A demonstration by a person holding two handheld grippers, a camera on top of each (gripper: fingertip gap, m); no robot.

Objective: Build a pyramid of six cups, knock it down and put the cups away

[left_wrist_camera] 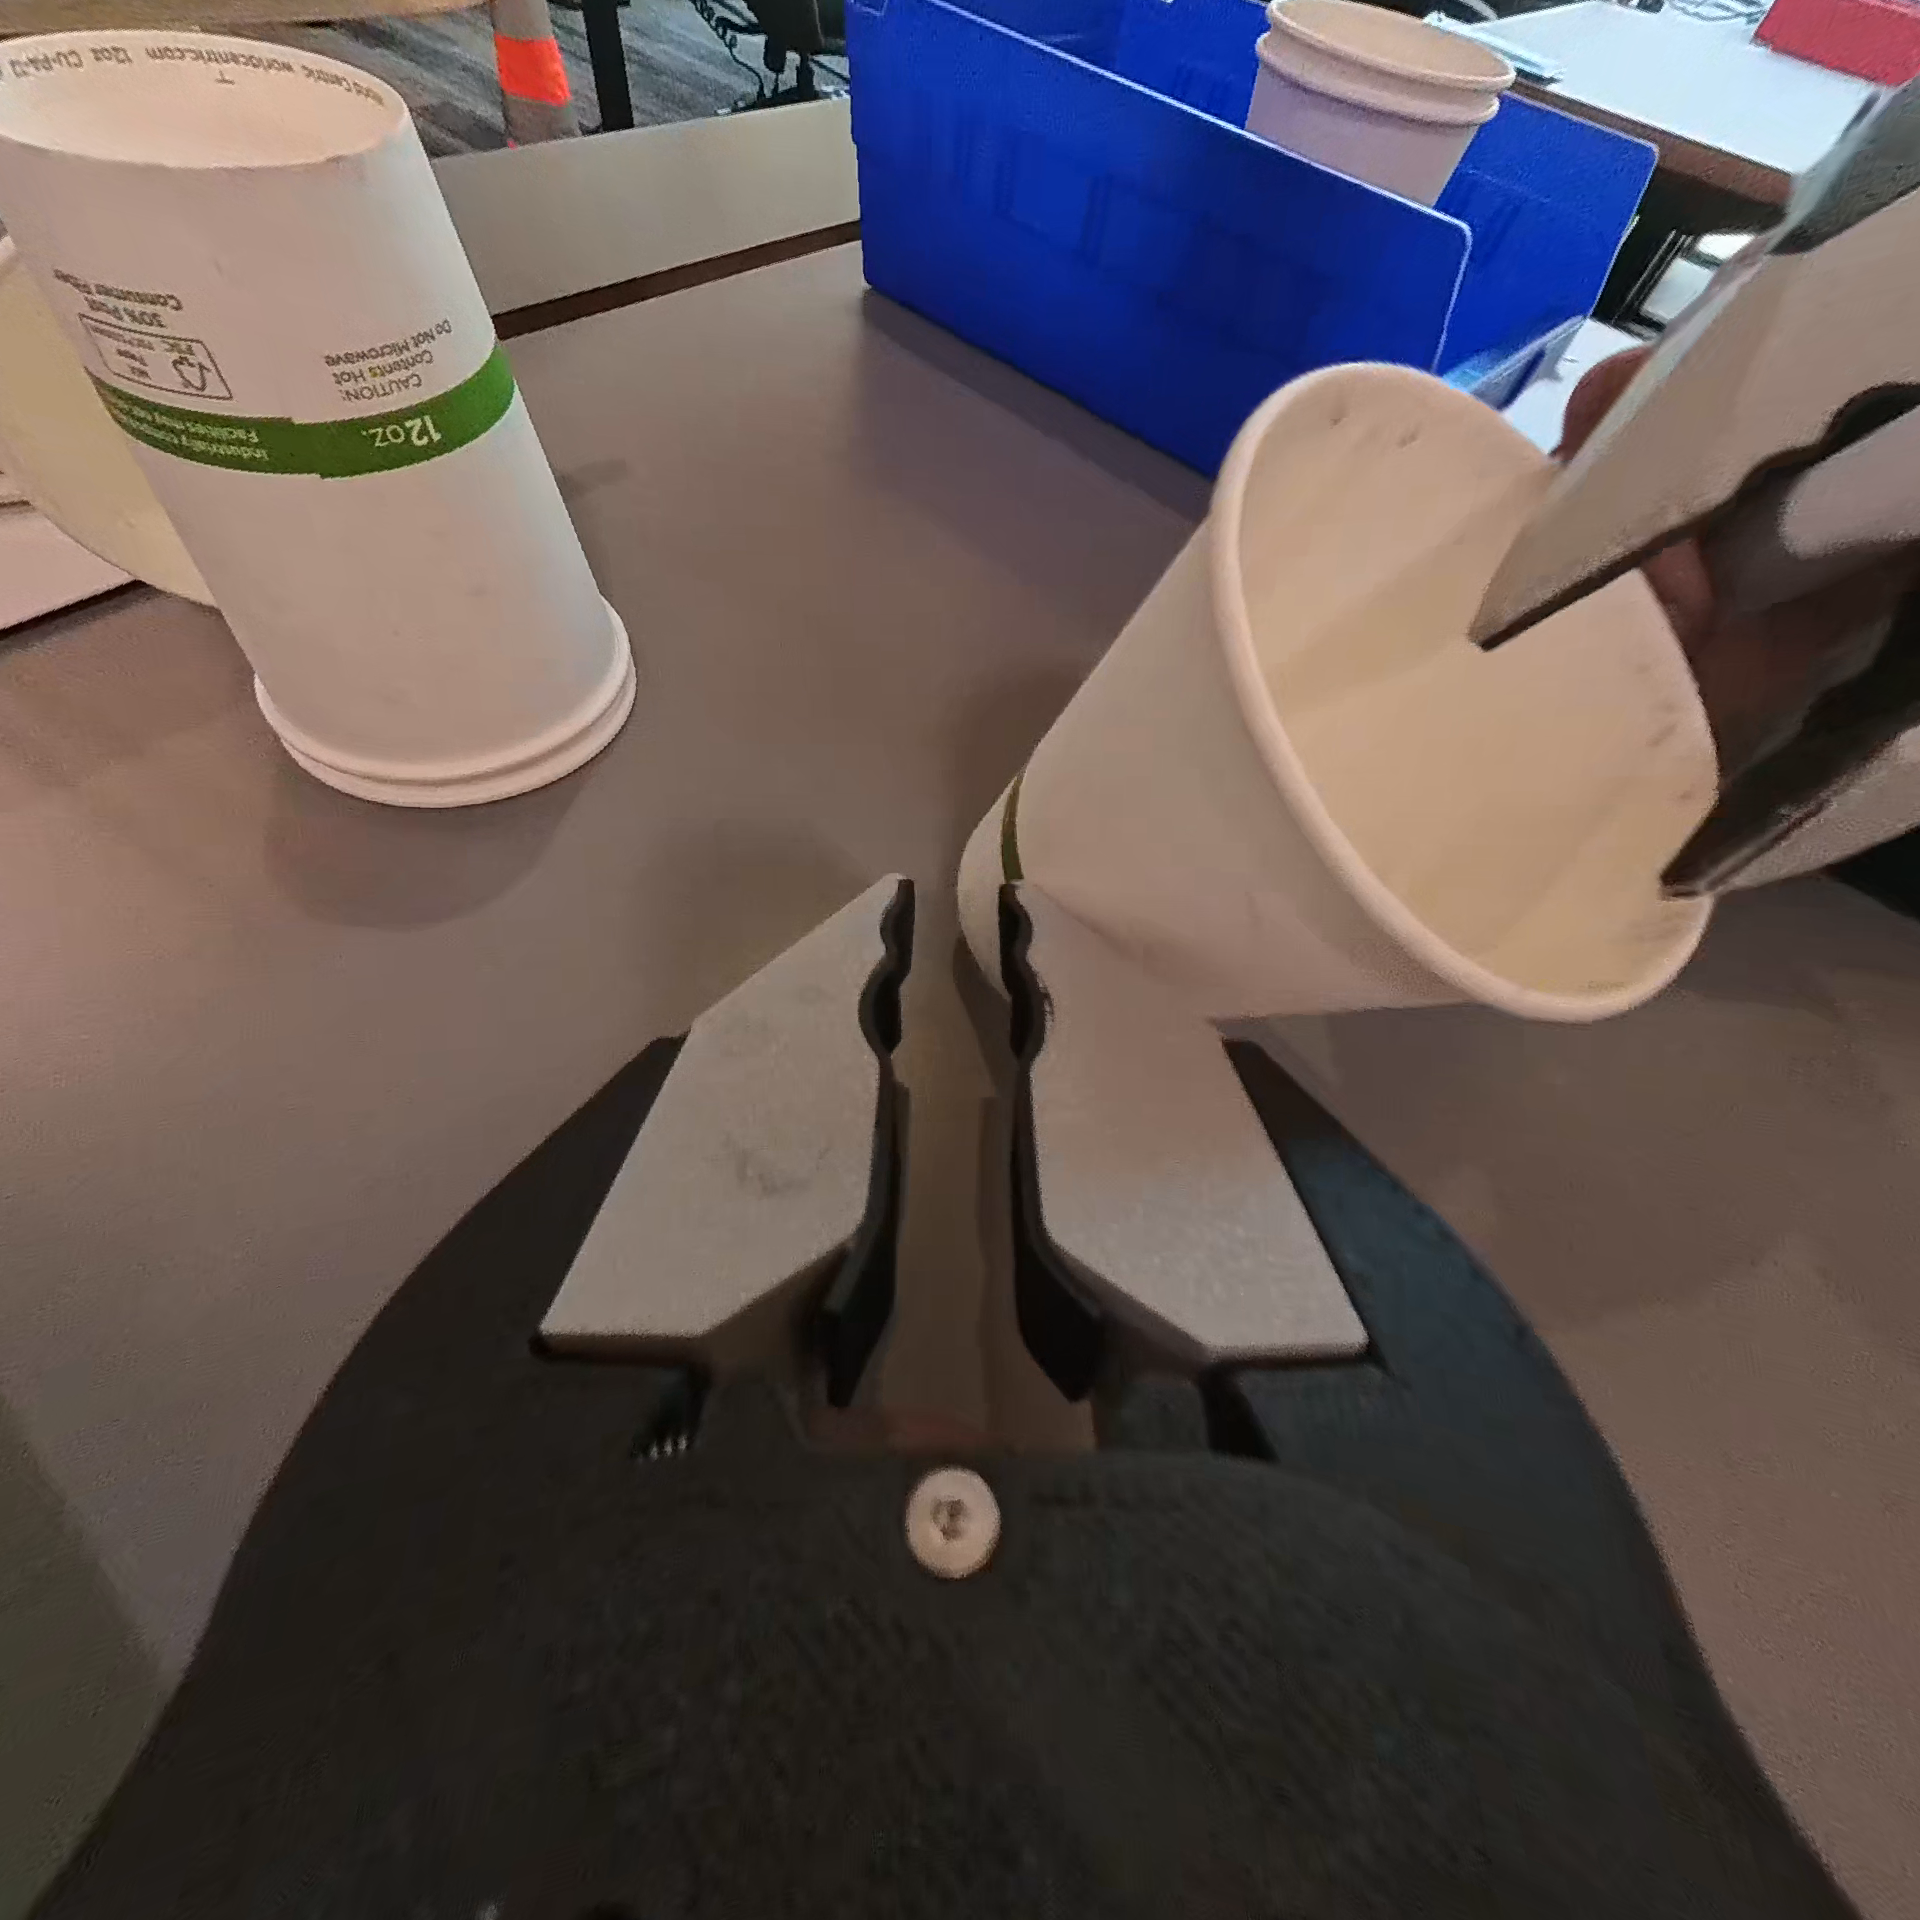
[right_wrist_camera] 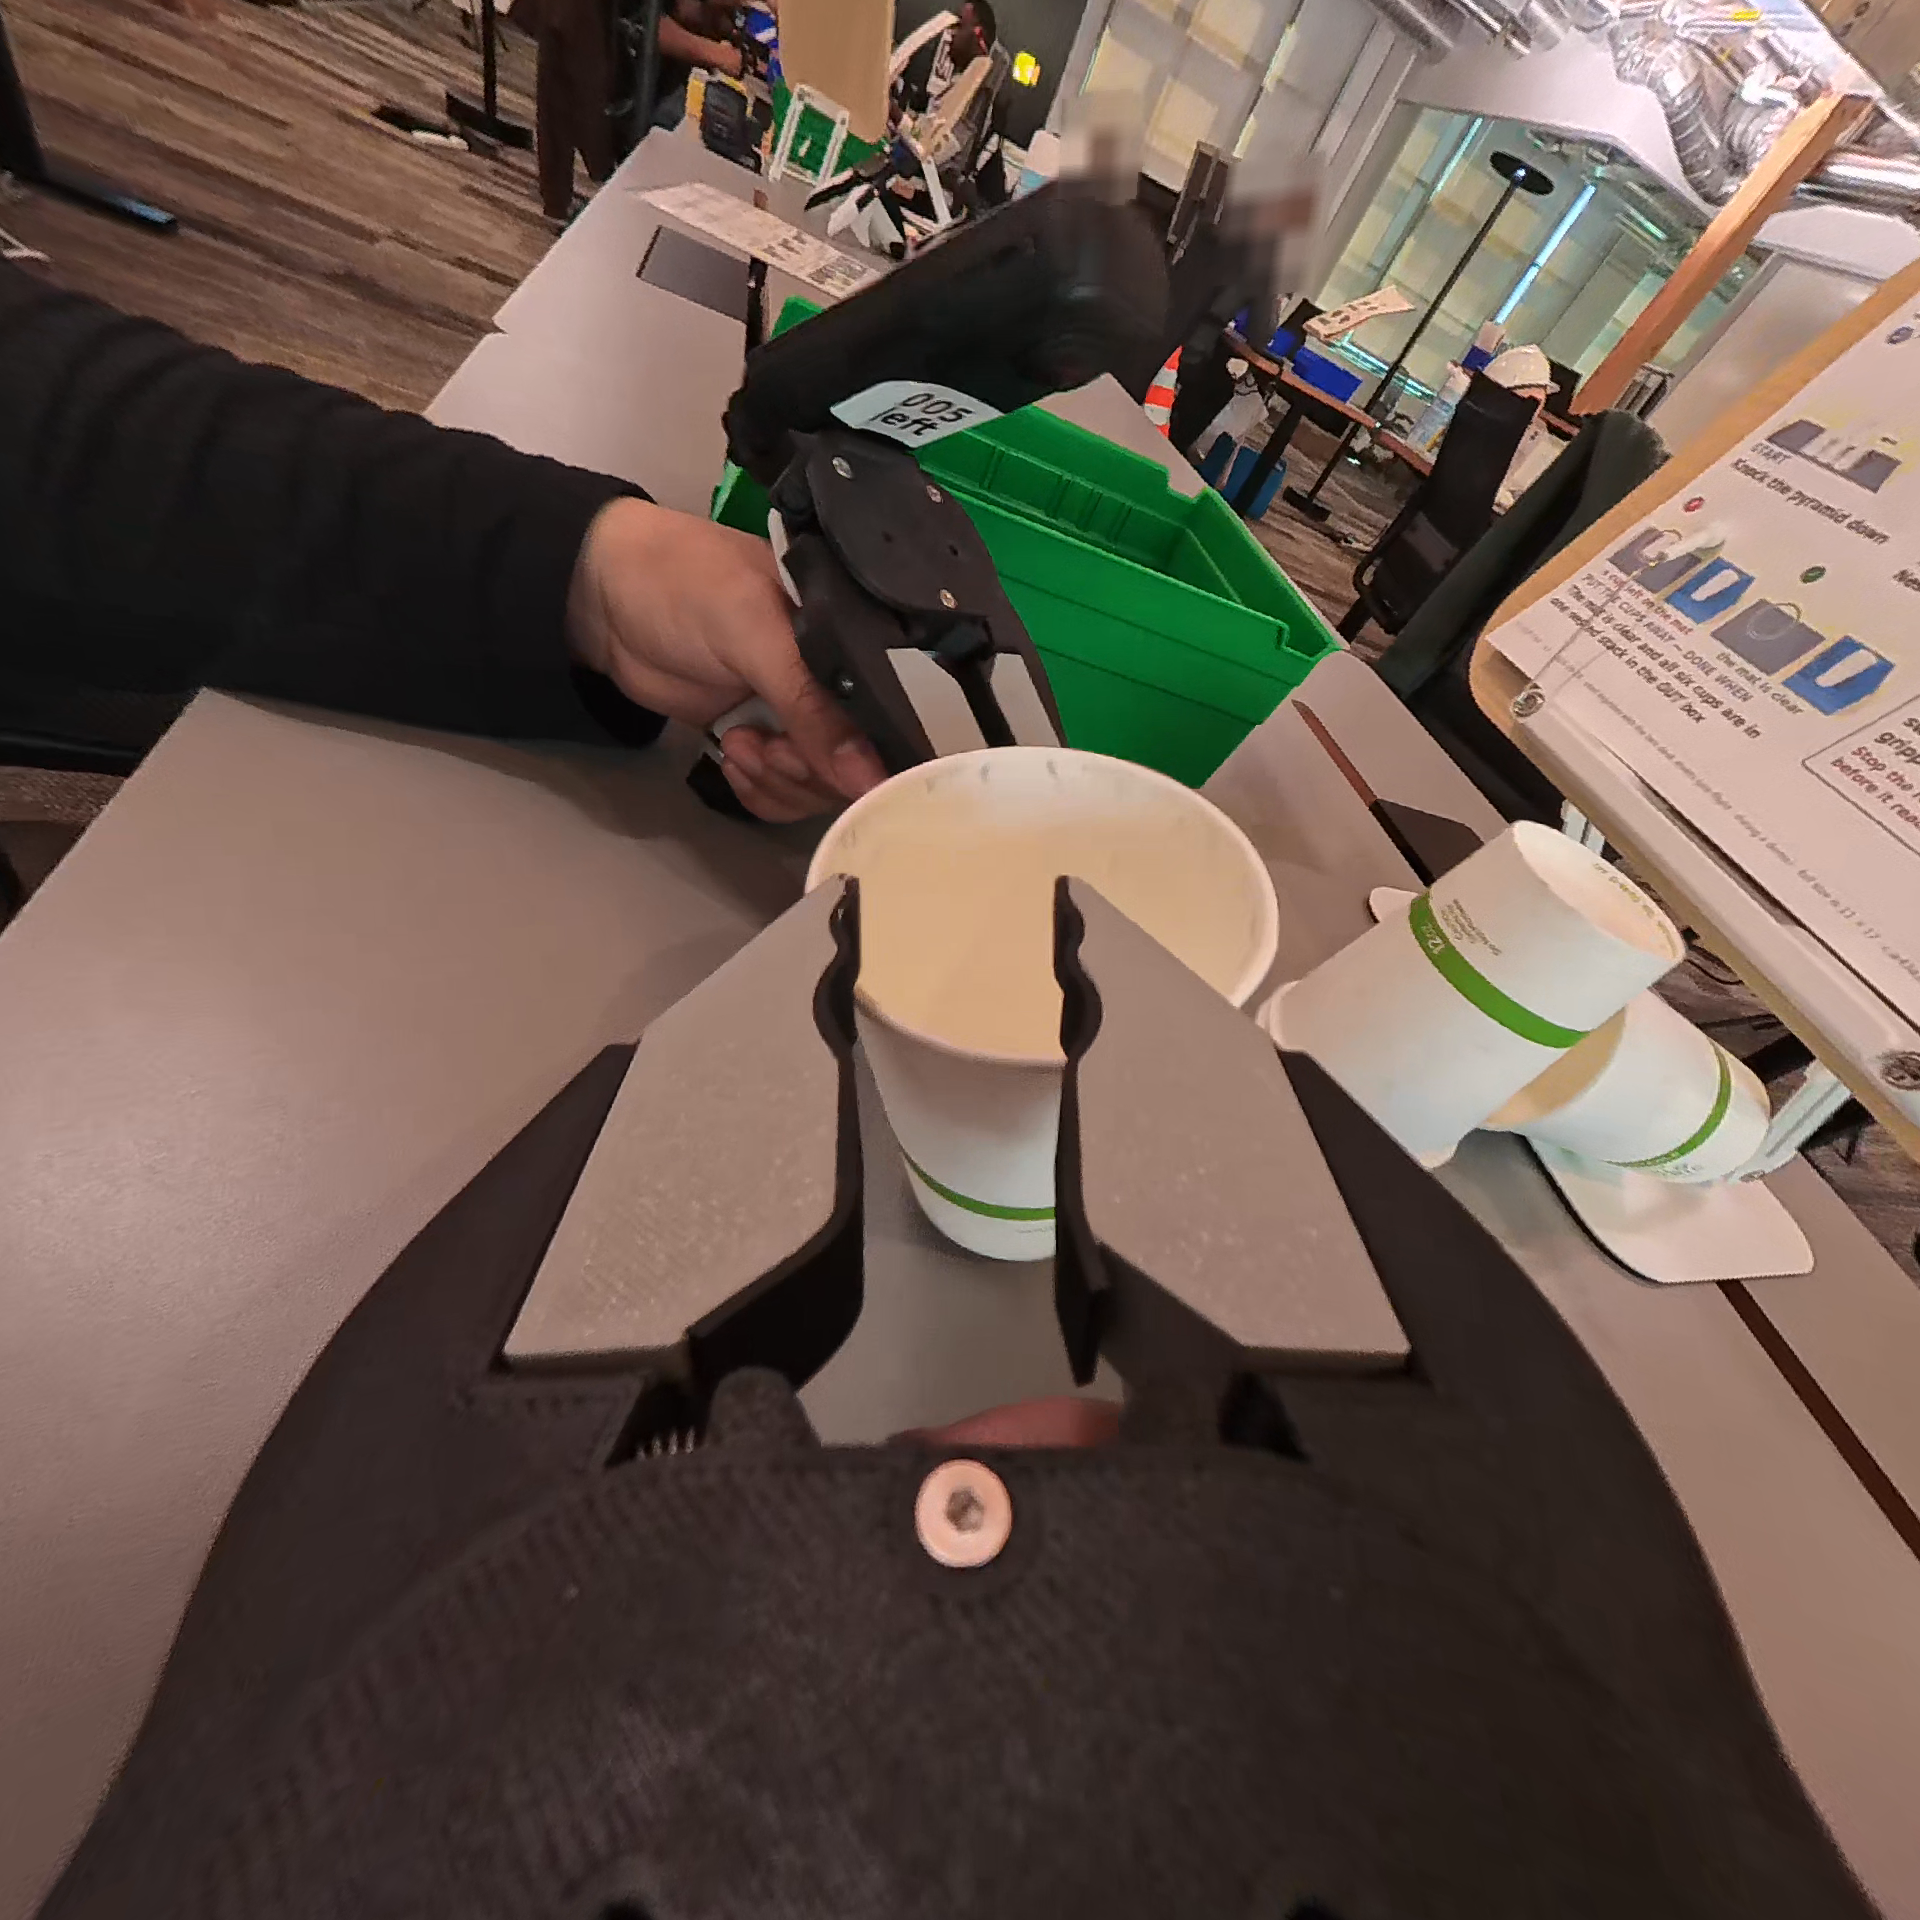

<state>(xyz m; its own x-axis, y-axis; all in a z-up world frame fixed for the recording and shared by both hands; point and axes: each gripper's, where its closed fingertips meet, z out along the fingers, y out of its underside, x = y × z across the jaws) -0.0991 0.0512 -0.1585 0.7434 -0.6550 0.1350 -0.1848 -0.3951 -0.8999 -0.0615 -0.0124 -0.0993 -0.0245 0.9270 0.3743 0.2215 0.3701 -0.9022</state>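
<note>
My right gripper (right_wrist_camera: 956,935) is shut on the rim of a white paper cup with a green band (right_wrist_camera: 1039,831), one finger inside and one outside. The cup is tilted, its mouth toward the right gripper (left_wrist_camera: 1579,758) and its base (left_wrist_camera: 987,894) by my left gripper's right fingertip. My left gripper (left_wrist_camera: 956,935) is empty with its jaws nearly together, low over the grey table (left_wrist_camera: 831,623). It also shows in the right wrist view (right_wrist_camera: 966,717), held by a hand. A nested pair of upside-down cups (left_wrist_camera: 343,416) leans on another cup (left_wrist_camera: 62,447) at the left.
A blue bin (left_wrist_camera: 1143,239) at the back holds upright stacked cups (left_wrist_camera: 1361,104). A green bin (right_wrist_camera: 1122,582) stands behind the left gripper. The leaning cups (right_wrist_camera: 1455,1008) rest on a lying cup (right_wrist_camera: 1642,1112) and a white card. An instruction board (right_wrist_camera: 1766,623) stands at the right. The grippers' ends are close to 10 cm from one another.
</note>
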